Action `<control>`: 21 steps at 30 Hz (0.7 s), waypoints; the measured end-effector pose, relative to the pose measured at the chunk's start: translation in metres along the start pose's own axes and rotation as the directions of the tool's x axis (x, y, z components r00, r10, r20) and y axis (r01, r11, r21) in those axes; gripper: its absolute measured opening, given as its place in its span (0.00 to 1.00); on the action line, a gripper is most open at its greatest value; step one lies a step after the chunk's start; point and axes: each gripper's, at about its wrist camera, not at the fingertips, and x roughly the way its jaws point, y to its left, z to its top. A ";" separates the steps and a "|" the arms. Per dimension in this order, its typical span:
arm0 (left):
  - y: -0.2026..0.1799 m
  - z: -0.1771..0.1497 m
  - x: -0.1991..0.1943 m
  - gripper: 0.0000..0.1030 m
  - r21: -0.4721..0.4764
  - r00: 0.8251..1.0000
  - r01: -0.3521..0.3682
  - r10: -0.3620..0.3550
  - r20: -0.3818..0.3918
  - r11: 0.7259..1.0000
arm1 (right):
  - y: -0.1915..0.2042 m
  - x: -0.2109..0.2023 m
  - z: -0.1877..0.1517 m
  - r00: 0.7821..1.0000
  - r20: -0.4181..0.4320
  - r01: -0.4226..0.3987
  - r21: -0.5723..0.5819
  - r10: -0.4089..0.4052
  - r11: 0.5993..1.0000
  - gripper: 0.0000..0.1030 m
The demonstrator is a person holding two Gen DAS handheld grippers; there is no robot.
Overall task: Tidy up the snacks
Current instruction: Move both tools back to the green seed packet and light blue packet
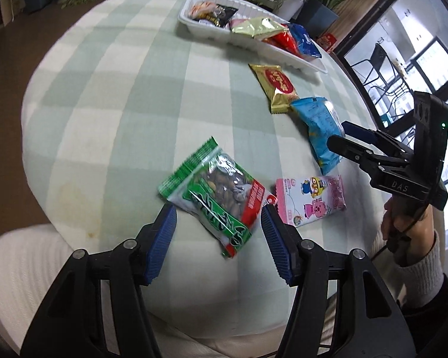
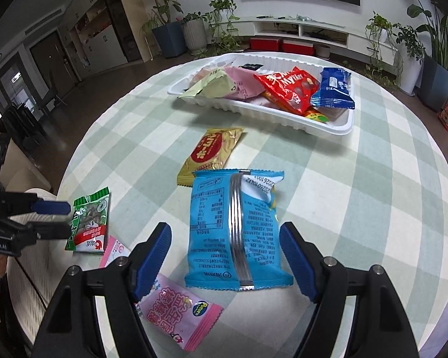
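A green packet of nuts (image 1: pixel 215 197) lies flat on the checked tablecloth between the blue pads of my left gripper (image 1: pixel 219 223), which is open and not touching it. A light blue snack packet (image 2: pixel 236 226) lies seam-up between the pads of my right gripper (image 2: pixel 225 244), also open, with a gap on each side. A pink cartoon packet (image 1: pixel 313 198) lies beside the green one, and a gold packet (image 2: pixel 212 155) lies farther out. Behind them stands a white tray (image 2: pixel 268 113) holding several packets.
The round table (image 1: pixel 119 89) drops off on all sides. A white cushioned seat (image 1: pixel 24 268) sits at its near edge. A person's hand and sleeve (image 1: pixel 415 238) hold the right gripper. Potted plants, a low TV shelf and red boxes (image 2: pixel 283 44) stand beyond the table.
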 end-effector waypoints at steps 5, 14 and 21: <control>-0.008 0.008 0.010 0.60 -0.016 1.000 -0.001 0.001 0.007 1.000 | 0.002 0.000 0.000 1.000 0.013 0.001 -0.003 -0.001 1.000 0.80; -0.027 0.029 0.025 0.61 0.047 0.997 -0.074 0.073 0.016 0.996 | 0.001 0.000 0.000 0.999 0.027 0.021 -0.012 -0.021 1.000 0.80; -0.036 0.029 0.029 0.61 0.084 0.991 -0.131 0.128 0.039 0.988 | 0.000 0.009 0.001 0.999 0.008 0.037 -0.019 -0.037 0.999 0.81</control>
